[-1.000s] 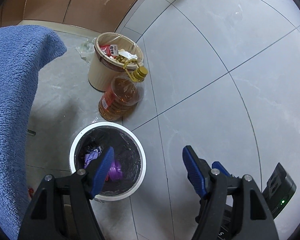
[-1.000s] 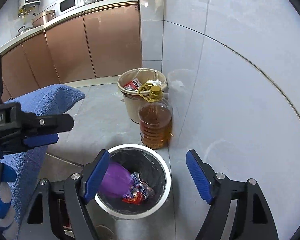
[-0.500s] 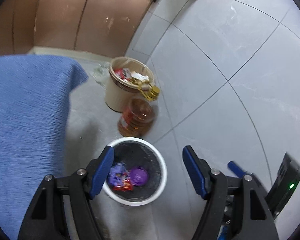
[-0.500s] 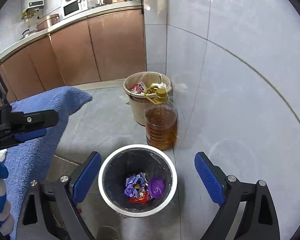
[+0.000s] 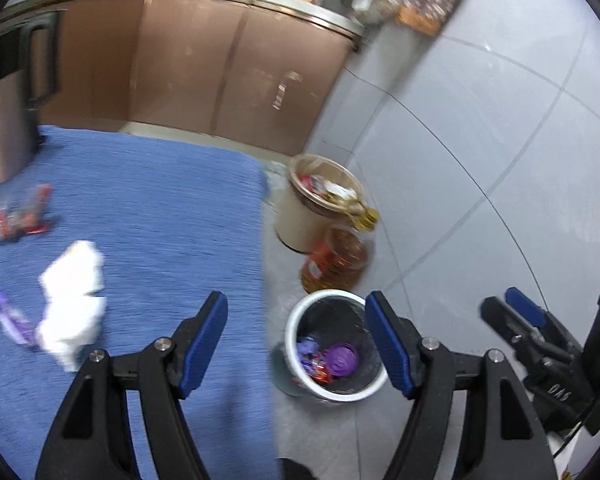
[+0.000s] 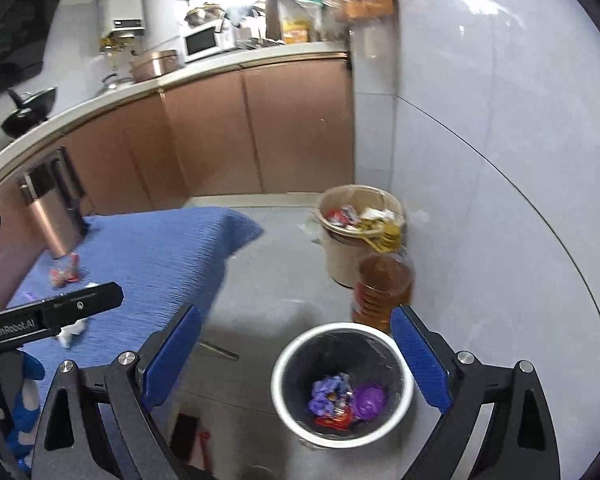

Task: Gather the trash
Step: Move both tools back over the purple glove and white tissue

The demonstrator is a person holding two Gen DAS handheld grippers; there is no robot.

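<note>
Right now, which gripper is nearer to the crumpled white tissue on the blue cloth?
Left. The left gripper hangs open over the blue cloth, with the white tissue just beside it. The right gripper is open over the white bin, off the cloth.

We see the small white-rimmed bin with a black liner (image 6: 342,384) open at the top, trash low inside, so there's room to drop in from above. Just behind it stands the amber oil bottle with a yellow cap (image 6: 384,284), touching or nearly touching the beige bucket full of rubbish (image 6: 358,236); both crowd the tiled wall side. The blue cloth-covered table (image 5: 148,240) edge borders the bin's left. Bare grey floor (image 6: 276,276) between table and bucket gives open passage.
</note>
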